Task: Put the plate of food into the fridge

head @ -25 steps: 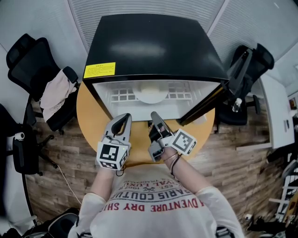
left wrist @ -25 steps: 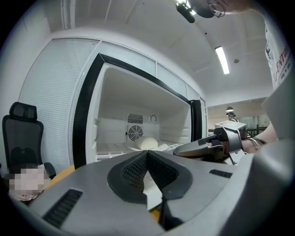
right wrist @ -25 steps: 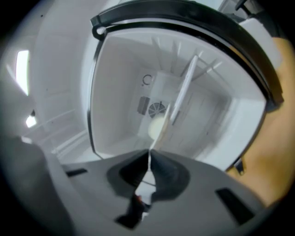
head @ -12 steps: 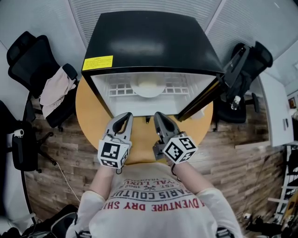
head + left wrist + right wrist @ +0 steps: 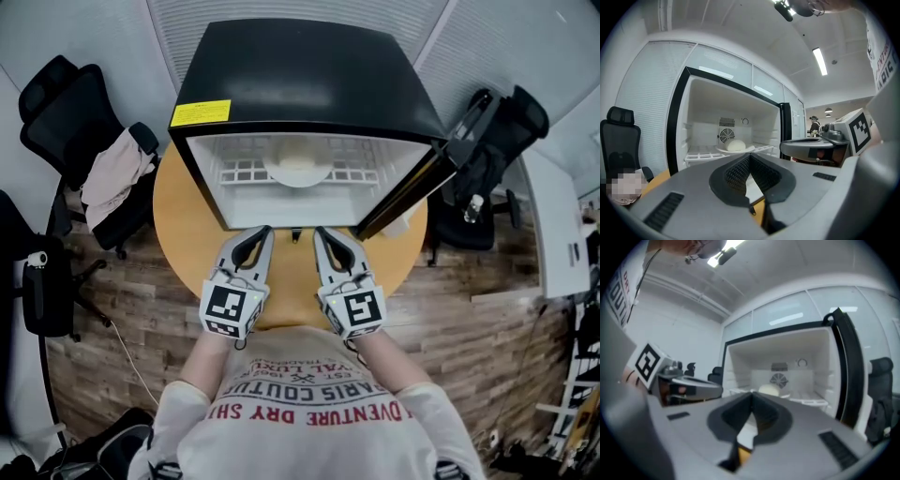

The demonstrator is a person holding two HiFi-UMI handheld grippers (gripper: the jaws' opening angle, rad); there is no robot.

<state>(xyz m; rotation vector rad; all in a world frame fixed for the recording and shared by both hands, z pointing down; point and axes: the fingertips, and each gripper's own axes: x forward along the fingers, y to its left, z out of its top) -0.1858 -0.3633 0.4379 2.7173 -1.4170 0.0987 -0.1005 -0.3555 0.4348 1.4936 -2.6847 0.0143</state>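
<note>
The white plate of pale rounded food (image 5: 298,169) sits on the wire shelf inside the open black fridge (image 5: 305,75). It also shows in the left gripper view as the plate (image 5: 734,146) and in the right gripper view as the plate (image 5: 769,390), straight ahead on the shelf. My left gripper (image 5: 263,232) and right gripper (image 5: 320,232) lie side by side over the round wooden table (image 5: 187,225), just in front of the fridge opening. Both point at the fridge, shut and with nothing in them. Left gripper (image 5: 749,157) and right gripper (image 5: 751,396) tips meet.
The fridge door (image 5: 441,169) stands open to the right. Black office chairs stand at the left (image 5: 89,159) and right (image 5: 502,141), the left one draped with cloth. A small white object (image 5: 401,225) lies on the table under the door. Wood floor surrounds the table.
The right gripper has rolled upright from a tilted pose and moved forward, level beside the left gripper. The left gripper has barely moved.
</note>
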